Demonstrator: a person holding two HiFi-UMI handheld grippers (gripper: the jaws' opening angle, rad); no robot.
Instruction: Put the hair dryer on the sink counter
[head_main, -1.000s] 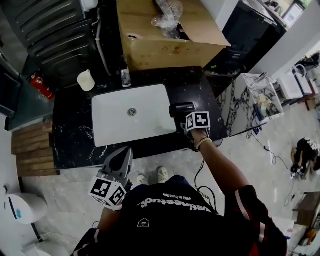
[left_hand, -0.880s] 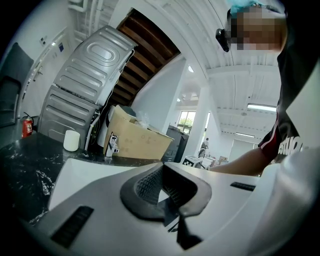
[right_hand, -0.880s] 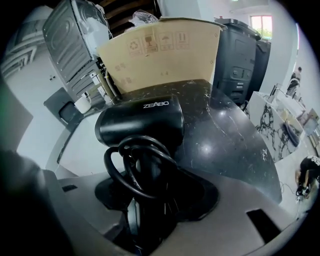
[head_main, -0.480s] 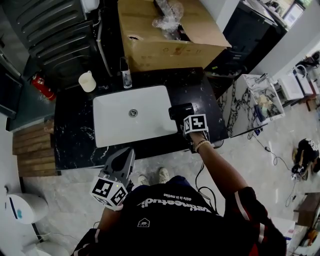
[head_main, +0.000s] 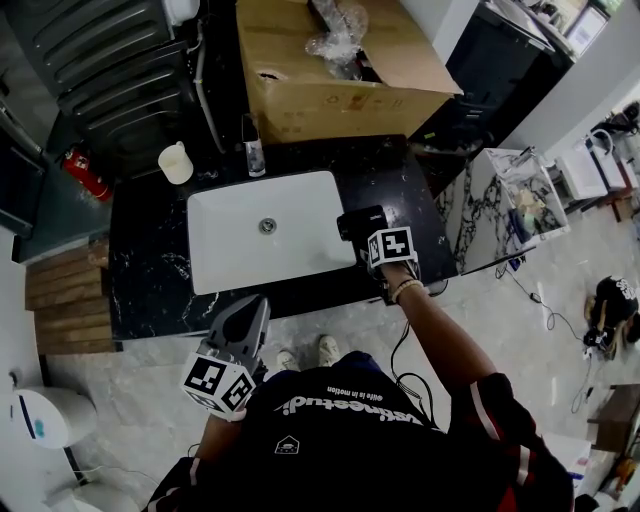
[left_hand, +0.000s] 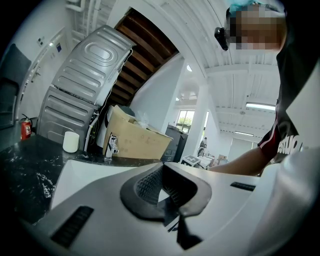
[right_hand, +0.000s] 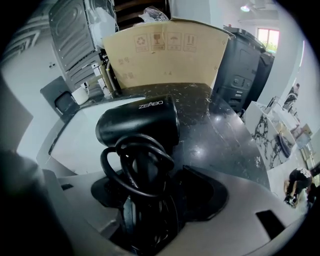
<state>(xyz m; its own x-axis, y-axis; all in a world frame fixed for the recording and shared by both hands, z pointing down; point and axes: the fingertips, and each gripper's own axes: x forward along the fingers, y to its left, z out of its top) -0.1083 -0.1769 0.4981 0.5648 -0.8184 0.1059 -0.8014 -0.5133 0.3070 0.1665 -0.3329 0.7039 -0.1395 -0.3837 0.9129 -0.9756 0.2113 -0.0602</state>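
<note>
The black hair dryer (head_main: 360, 222) lies on the black marble sink counter (head_main: 400, 180), just right of the white basin (head_main: 300, 210). In the right gripper view the hair dryer (right_hand: 137, 122) points away from me, and its handle and looped cord sit between the jaws. My right gripper (head_main: 370, 236) (right_hand: 155, 200) is opening and its pads stand off the handle. My left gripper (head_main: 248, 312) (left_hand: 167, 200) hangs in front of the counter's near edge, shut and holding nothing.
A faucet (head_main: 250, 135) and a white cup (head_main: 176, 163) stand at the counter's back. Behind them is a large open cardboard box (head_main: 330, 60). A grey ribbed appliance (head_main: 110, 70) and a red extinguisher (head_main: 82, 172) are at the far left, with a wooden step (head_main: 65, 290) below them.
The right gripper's marker cube has shifted slightly toward the counter's front edge. The hair dryer stays where it lies. The left gripper has not moved.
</note>
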